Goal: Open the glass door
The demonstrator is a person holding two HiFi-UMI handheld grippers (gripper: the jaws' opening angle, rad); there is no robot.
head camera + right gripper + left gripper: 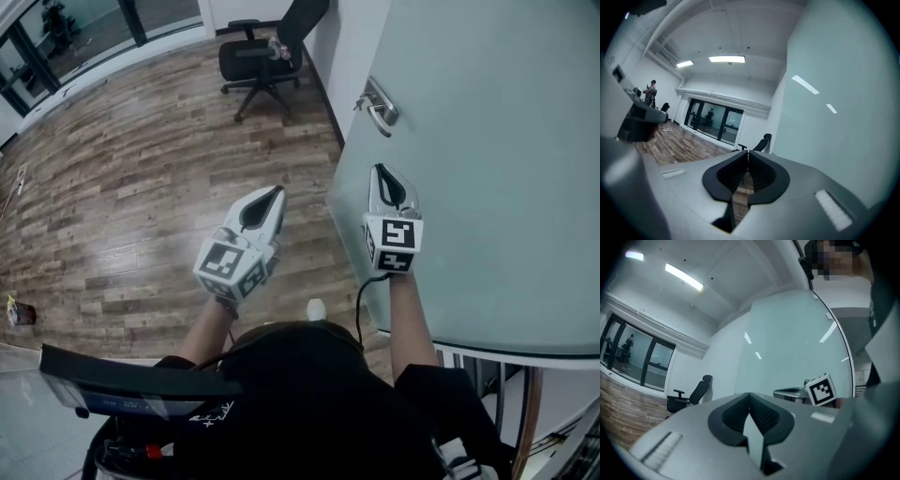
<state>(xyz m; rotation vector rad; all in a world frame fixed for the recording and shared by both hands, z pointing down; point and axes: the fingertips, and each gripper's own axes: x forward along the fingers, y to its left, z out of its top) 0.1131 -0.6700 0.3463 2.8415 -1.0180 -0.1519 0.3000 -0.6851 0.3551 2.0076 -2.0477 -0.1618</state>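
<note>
Glass door [487, 169] is filling the right side, with wood floor [141, 187] spreading left. Right hand-held gripper [379, 170] is hovering beside the door edge, jaws closed and empty. Left hand-held gripper [277, 191] is hanging over the floor, also closed and empty. Door handle [380, 105] is sitting just beyond the right one.

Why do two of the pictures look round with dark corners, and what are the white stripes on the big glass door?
Left gripper view and right gripper view: the wide-angle lenses bend straight lines and leave dark corners. Left gripper view: the stripes on the glass door look like glare from the ceiling lights. Right gripper view: the same bright streaks show on the door. Head view: even light, sharp, far less bending.
</note>
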